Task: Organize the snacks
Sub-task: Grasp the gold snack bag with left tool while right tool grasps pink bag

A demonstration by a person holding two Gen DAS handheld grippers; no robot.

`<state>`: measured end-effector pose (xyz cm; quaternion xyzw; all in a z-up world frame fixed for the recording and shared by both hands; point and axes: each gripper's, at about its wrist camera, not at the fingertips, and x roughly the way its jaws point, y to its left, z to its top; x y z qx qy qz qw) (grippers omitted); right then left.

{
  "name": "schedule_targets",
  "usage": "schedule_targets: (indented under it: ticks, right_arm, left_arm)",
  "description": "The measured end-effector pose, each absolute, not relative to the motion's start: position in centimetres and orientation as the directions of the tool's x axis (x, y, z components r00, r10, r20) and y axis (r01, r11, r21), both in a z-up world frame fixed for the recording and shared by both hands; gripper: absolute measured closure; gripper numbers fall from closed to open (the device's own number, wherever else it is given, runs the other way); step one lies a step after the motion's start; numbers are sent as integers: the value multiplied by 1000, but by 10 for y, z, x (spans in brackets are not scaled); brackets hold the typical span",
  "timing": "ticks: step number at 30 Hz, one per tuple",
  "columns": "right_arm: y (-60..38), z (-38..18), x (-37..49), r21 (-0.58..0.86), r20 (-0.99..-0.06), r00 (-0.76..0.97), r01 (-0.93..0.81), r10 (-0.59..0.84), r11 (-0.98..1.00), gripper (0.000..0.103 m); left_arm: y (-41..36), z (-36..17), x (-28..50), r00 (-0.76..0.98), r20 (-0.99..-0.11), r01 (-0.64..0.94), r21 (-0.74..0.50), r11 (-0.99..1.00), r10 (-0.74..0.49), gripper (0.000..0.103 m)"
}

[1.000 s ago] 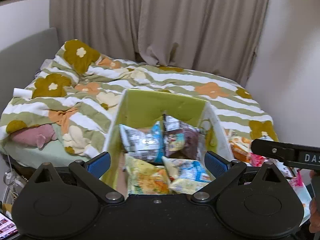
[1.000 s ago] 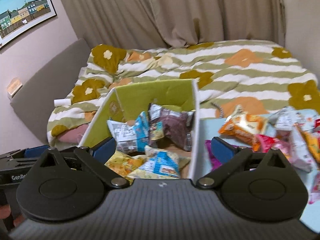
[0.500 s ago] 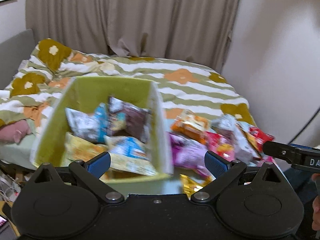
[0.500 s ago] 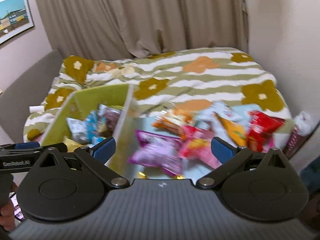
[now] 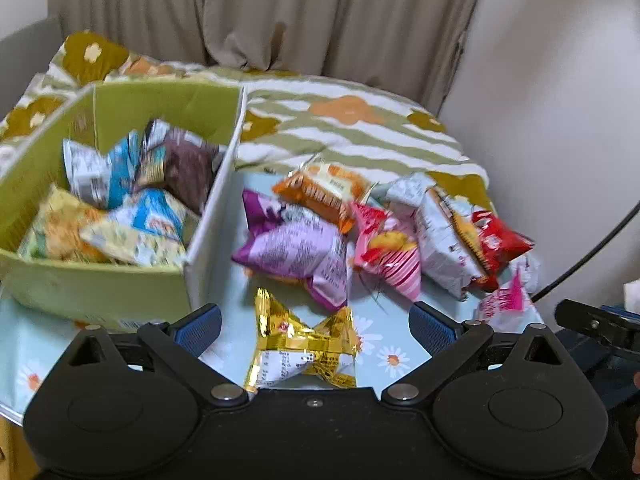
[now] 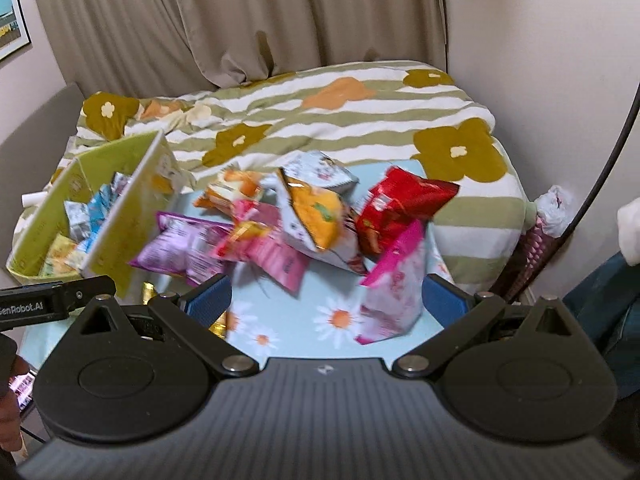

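Note:
A green box (image 5: 100, 284) (image 6: 120, 236) holds several snack packs on the left of a light blue daisy-print table (image 5: 384, 344). Loose packs lie to its right: a gold pack (image 5: 304, 348), a purple pack (image 5: 296, 248) (image 6: 176, 248), an orange pack (image 5: 324, 188), pink packs (image 5: 388, 252) (image 6: 392, 292) and a red pack (image 5: 496, 240) (image 6: 400, 204). My left gripper (image 5: 314, 326) is open and empty, with the gold pack lying between its fingers. My right gripper (image 6: 326, 300) is open and empty, with the pink pack by its right finger (image 6: 444, 300).
A bed with a striped flower quilt (image 6: 340, 120) lies beyond the table, with beige curtains (image 5: 260, 12) behind. A wall (image 6: 540, 40) and a black cable (image 6: 600, 168) stand on the right. The other gripper's black handle shows at each view's edge.
Both views have swung right from the green box to the loose packs on the table and moved lower and closer. Both grippers stay open and empty.

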<state>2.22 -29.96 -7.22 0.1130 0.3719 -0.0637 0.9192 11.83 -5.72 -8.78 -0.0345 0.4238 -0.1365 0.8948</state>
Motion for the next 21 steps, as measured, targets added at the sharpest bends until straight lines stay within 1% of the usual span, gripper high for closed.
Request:
schedule_targets:
  ticks: [6, 13, 16, 18, 21]
  right_arm:
    - [-317, -112, 36, 146, -710, 704, 190, -31, 971, 0]
    - [-323, -158, 59, 139, -730, 682, 195, -33, 971, 0]
    - [-325, -171, 66, 133, -733, 679, 204, -42, 970, 0]
    - [-327, -176, 70, 136, -739, 672, 212, -43, 968, 0]
    - [-327, -182, 76, 136, -746, 664, 219, -46, 966, 0]
  left_arm:
    - [-63, -137, 133, 560, -781, 169, -219, 961, -276, 2]
    - [-60, -172, 146, 527, -793, 146, -270, 952, -306, 2]
    - [-56, -182, 152, 513, -794, 132, -303, 944, -327, 6]
    - [-53, -187, 155, 503, -795, 120, -325, 938, -340, 14]
    - [-50, -193, 158, 482, -797, 111, -356, 928, -363, 17]
